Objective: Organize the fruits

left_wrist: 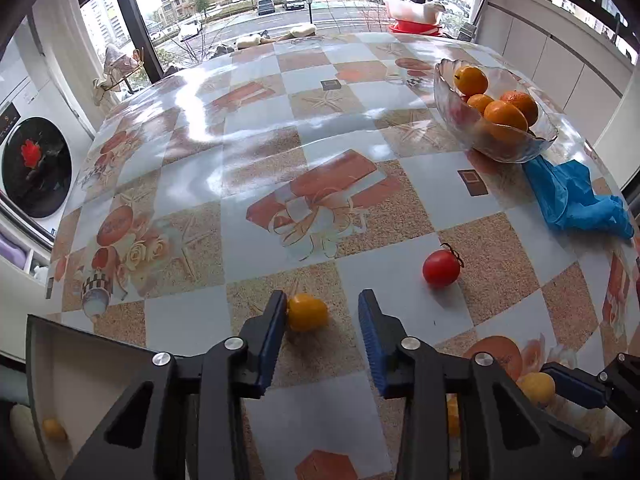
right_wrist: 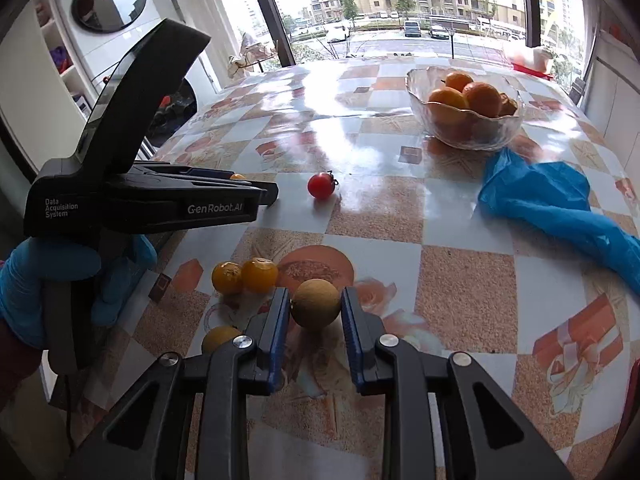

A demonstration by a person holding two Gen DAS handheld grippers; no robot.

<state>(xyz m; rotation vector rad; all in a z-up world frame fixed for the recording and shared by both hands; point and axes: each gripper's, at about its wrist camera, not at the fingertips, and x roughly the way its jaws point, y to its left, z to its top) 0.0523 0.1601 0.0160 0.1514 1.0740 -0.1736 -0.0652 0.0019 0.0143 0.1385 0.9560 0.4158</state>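
Gripping a brownish round fruit (right_wrist: pixel 315 303), the right tongs (right_wrist: pixel 315 307) hide its sides; the left tongs (left_wrist: pixel 323 312) stand open on the desk (left_wrist: pixel 360 128), one pad touching a half-hidden yellow fruit (left_wrist: pixel 307 313).

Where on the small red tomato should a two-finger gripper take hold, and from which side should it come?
Grip the red tomato across its round middle, coming down from above. It lies alone on the tablecloth, and its stem sticks out sideways, so keep the pads off that end.
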